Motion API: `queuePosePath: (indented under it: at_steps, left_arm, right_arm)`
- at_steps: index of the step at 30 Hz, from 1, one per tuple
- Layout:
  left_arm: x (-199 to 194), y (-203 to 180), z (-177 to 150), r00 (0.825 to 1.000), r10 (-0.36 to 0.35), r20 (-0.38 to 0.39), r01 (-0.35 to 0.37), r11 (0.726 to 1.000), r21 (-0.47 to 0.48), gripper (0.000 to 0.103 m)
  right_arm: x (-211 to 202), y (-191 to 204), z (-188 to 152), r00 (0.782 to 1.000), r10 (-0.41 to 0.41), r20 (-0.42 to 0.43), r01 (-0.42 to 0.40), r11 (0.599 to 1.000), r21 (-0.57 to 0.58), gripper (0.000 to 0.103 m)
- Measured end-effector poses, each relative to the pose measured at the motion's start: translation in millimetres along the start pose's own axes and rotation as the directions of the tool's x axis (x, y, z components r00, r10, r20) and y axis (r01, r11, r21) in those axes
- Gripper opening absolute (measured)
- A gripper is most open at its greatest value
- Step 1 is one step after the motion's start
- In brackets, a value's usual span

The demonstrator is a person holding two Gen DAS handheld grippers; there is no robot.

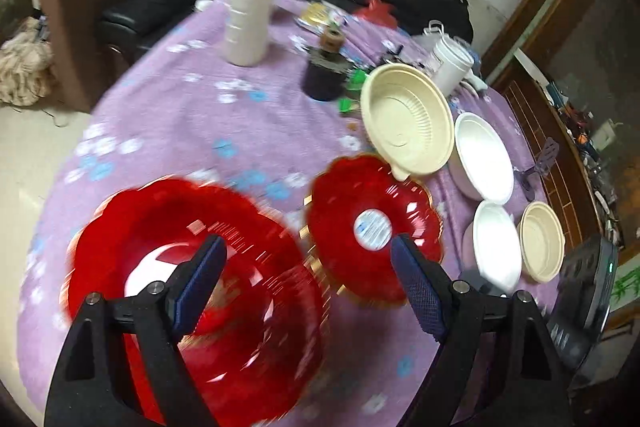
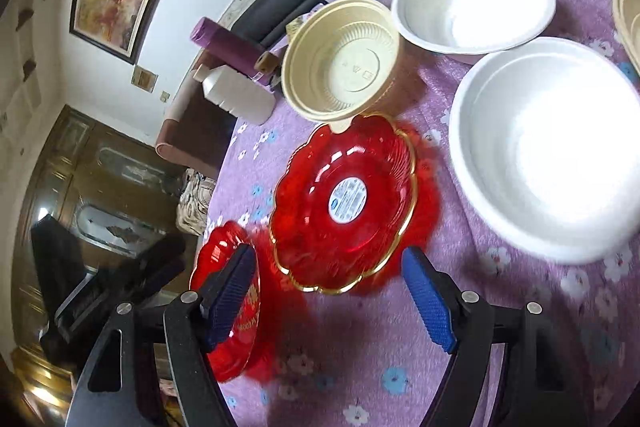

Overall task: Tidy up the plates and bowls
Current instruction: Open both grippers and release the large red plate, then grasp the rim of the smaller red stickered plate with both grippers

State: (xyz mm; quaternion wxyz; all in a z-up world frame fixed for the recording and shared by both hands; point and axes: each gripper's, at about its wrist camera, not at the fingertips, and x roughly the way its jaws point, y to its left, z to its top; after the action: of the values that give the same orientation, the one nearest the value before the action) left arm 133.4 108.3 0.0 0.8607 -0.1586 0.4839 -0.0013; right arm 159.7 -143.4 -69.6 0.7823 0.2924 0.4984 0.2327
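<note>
Red plate (image 2: 344,203) label legible only right-wrist.

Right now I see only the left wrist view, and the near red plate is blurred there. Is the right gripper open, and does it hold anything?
Observer: The right gripper is open. Nothing is between its fingers.
Operator: What lies in front of it?
Observer: The gold-rimmed red plate lies just beyond the fingertips and looks sharp here.
Operator: And the blurred plate?
Observer: The near red plate has gold lettering on it and is partly hidden behind one finger.
</note>
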Motion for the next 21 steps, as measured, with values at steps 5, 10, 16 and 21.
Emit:
queuePosePath:
  at_steps: [5, 10, 16, 21]
  left_arm:
    - [42.4, -14.4, 20.6, 0.997, 0.041, -0.058, -0.040, 0.999, 0.023, 0.085]
    - [72.1, -25.0, 29.7, 0.992, 0.070, -0.108, -0.063, 0.996, 0.068, 0.085]
    - [104.2, -19.3, 30.4, 0.972, 0.108, -0.210, -0.096, 0.993, 0.069, 0.084]
    - [119.6, -16.7, 28.6, 0.952, 0.140, -0.273, -0.123, 0.989, 0.078, 0.047]
  right_arm:
    - [5.5, -17.1, 14.8, 1.000, 0.007, -0.016, -0.007, 0.999, 0.051, 0.071]
    - [15.1, -23.0, 22.1, 0.999, 0.024, -0.038, -0.021, 0.998, 0.066, 0.060]
    - [30.0, -27.7, 21.4, 0.997, 0.001, -0.080, 0.006, 0.996, 0.088, 0.056]
    - [44.8, -29.9, 16.3, 0.992, -0.062, -0.110, 0.071, 0.995, 0.075, 0.023]
